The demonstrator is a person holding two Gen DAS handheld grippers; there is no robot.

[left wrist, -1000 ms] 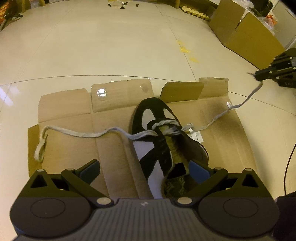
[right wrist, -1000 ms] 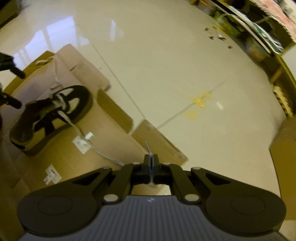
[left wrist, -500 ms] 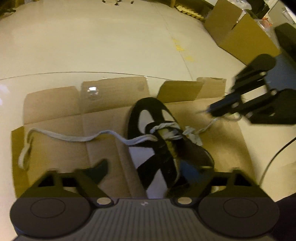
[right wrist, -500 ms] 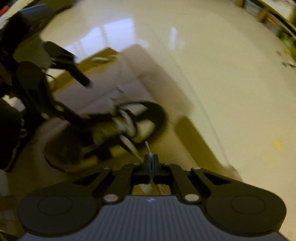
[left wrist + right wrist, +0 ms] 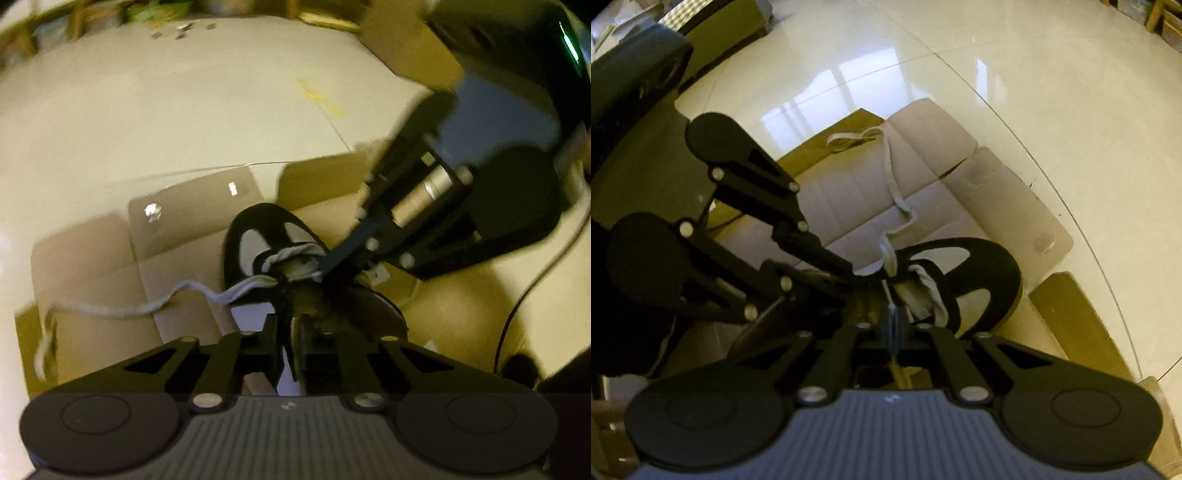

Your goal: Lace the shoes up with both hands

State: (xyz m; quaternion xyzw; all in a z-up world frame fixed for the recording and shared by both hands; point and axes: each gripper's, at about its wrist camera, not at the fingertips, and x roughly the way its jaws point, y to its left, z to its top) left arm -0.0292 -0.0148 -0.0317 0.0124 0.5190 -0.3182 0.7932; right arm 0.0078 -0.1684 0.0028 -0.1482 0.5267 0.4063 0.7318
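Lace tip (image 5: 886,291), pinched in my right tongs (image 5: 894,326), points at the shoe (image 5: 258,236) eyelets; my left tongs (image 5: 288,347) are closing on its tongue edge.

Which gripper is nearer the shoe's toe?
Right. The right gripper holds the lace at the front eyelets; the left gripper, jaws closing on the shoe upper, sits nearer the heel.

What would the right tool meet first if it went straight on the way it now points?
Most likely the shoe. The right tool, shut on the lace tip, aims at the tongue area beside the laced eyelets. Depth is hard to judge, so the left tool close by may be touched too.
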